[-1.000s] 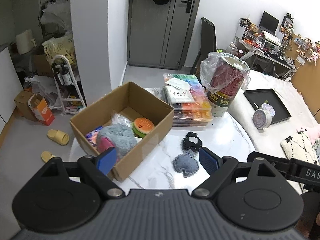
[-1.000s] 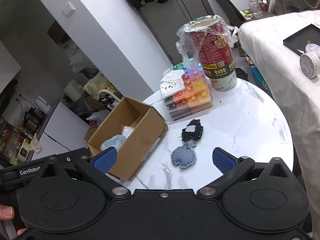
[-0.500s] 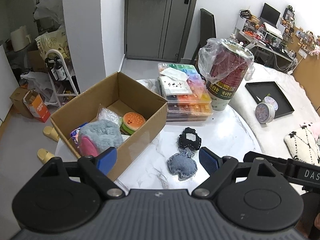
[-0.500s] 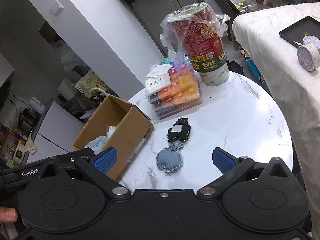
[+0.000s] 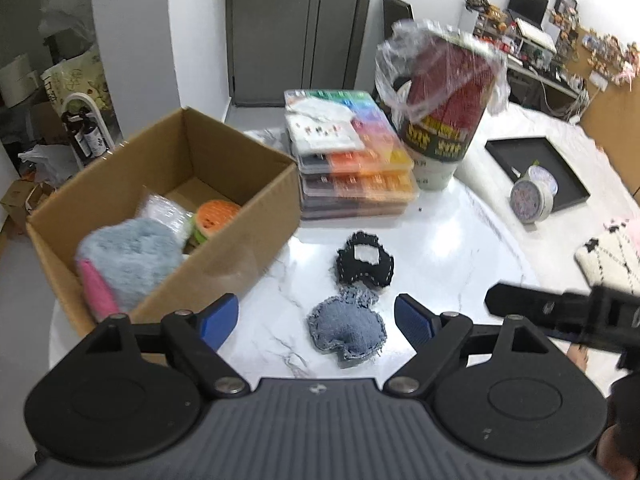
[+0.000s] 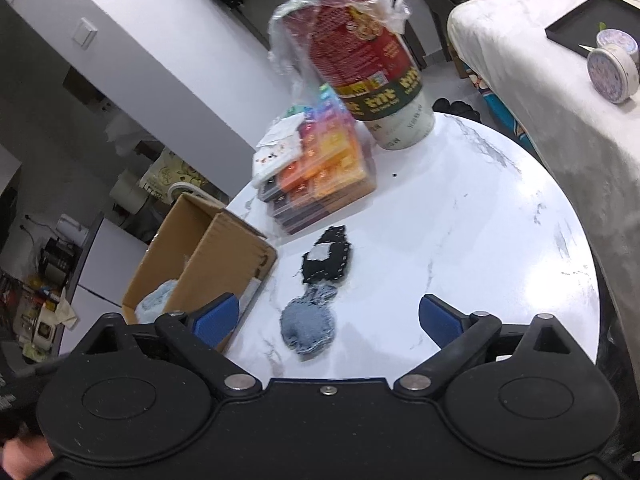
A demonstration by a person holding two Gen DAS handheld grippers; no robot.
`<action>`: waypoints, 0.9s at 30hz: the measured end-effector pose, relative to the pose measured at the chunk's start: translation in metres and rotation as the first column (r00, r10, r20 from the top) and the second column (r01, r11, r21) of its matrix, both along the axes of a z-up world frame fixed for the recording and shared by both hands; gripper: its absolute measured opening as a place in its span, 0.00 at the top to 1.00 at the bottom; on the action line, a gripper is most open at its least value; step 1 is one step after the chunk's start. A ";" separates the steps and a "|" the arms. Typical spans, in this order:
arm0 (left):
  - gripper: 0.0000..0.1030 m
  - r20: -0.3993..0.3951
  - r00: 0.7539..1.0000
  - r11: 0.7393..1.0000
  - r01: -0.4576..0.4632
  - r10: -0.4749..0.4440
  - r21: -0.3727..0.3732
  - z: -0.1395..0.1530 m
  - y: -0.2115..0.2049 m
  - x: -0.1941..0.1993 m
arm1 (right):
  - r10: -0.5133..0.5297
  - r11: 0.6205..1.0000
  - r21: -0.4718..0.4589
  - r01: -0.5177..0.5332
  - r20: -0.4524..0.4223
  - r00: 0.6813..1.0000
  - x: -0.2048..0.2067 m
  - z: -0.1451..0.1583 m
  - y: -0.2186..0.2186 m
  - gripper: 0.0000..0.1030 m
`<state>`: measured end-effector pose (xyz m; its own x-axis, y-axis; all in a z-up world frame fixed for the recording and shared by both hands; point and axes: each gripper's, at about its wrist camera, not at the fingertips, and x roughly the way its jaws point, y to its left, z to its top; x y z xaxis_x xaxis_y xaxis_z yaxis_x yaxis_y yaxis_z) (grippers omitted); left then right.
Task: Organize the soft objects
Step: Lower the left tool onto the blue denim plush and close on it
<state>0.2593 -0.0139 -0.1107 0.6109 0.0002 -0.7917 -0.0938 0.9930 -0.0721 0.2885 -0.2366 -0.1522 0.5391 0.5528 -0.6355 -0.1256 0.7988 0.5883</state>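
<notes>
A blue denim soft piece (image 5: 347, 330) lies on the white marble table (image 5: 448, 248), with a black soft piece with a white patch (image 5: 365, 262) just behind it. An open cardboard box (image 5: 240, 184) on the left holds a fluffy grey-blue and pink toy (image 5: 128, 256), a burger toy (image 5: 214, 220) and a plastic bag. My left gripper (image 5: 316, 320) is open and empty, hovering over the denim piece. My right gripper (image 6: 328, 320) is open and empty, also just above the denim piece (image 6: 308, 326); the black piece (image 6: 328, 256) and box (image 6: 212, 248) show there too.
A stack of colourful bead cases (image 5: 352, 164) stands behind the soft pieces, next to a tall red tub in a plastic bag (image 5: 440, 108). A bed with a black tray (image 5: 536, 172) and a round tin (image 5: 530, 200) lies to the right.
Both grippers have moved forward and down toward the table. The denim and black pieces now sit closer, between the fingers. Both stay open.
</notes>
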 end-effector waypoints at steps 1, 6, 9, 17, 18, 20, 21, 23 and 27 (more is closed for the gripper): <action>0.17 -0.005 1.000 1.000 0.001 -0.001 0.002 -0.005 -0.001 0.002 | -0.001 1.000 -0.001 0.001 -0.002 1.000 0.002 -0.002 -0.001 0.06; 0.18 -0.045 0.999 1.000 -0.019 0.019 -0.004 -0.033 -0.003 0.011 | -0.020 1.000 -0.014 0.020 -0.011 1.000 0.010 -0.012 -0.003 0.07; 0.19 -0.058 0.998 1.000 -0.026 0.026 -0.004 -0.046 -0.006 0.017 | -0.025 1.000 -0.004 0.025 -0.016 1.000 0.011 -0.016 -0.004 0.07; 0.19 -0.082 0.996 0.999 -0.041 0.040 -0.008 -0.065 -0.017 0.029 | -0.030 0.999 0.011 0.030 -0.035 0.999 0.023 -0.027 0.001 0.09; 0.19 -0.087 0.995 0.999 -0.051 0.050 -0.011 -0.068 -0.018 0.031 | -0.029 1.000 0.008 0.029 -0.036 0.999 0.025 -0.028 0.003 0.10; 0.19 -0.092 0.993 0.997 -0.072 0.070 -0.011 -0.072 -0.019 0.033 | -0.022 1.000 0.007 0.023 -0.035 0.999 0.028 -0.031 0.005 0.11; 0.21 -0.094 0.992 0.997 -0.081 0.080 -0.013 -0.073 -0.019 0.033 | -0.018 1.000 0.008 0.018 -0.035 0.999 0.030 -0.032 0.006 0.11; 0.24 -0.097 0.991 0.995 -0.097 0.094 -0.022 -0.075 -0.019 0.033 | -0.005 1.000 0.006 0.005 -0.032 0.999 0.032 -0.034 0.010 0.12; 0.41 -0.087 0.988 0.992 -0.128 0.126 -0.018 -0.077 -0.019 0.032 | 0.027 0.999 -0.018 -0.028 -0.021 0.999 0.037 -0.039 0.019 0.13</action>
<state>0.2918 -0.0333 -0.1877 0.5368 0.0546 -0.8420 -0.2259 0.9708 -0.0811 0.3257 -0.2173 -0.1914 0.5104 0.5555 -0.6564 -0.1353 0.8057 0.5766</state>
